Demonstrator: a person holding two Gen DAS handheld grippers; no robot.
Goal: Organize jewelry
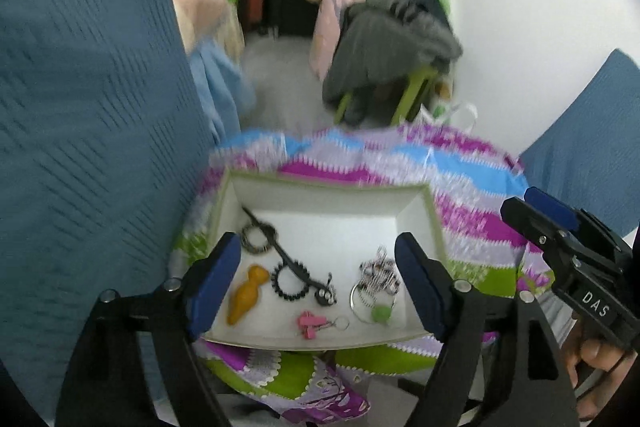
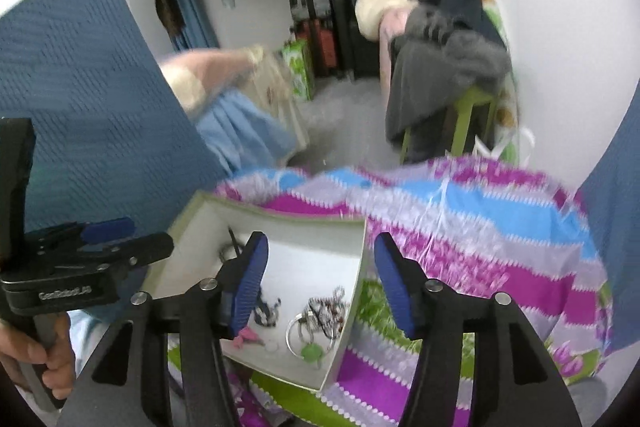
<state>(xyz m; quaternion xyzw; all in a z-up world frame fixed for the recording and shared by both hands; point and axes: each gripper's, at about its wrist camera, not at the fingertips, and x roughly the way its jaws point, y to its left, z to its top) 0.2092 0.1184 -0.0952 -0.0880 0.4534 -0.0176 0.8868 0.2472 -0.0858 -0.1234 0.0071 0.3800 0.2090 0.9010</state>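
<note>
Inside the tray point(image 1: 224, 203), only the left view shows an orange pendant point(image 1: 244, 293); both grippers' fingers gape, empty.

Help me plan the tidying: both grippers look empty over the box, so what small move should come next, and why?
Probably lower the left gripper onto the black beaded bracelet in the white box. Its jaws stand open and empty right above it, and the pieces lie jumbled together. The right gripper straddles the box's side wall.
</note>
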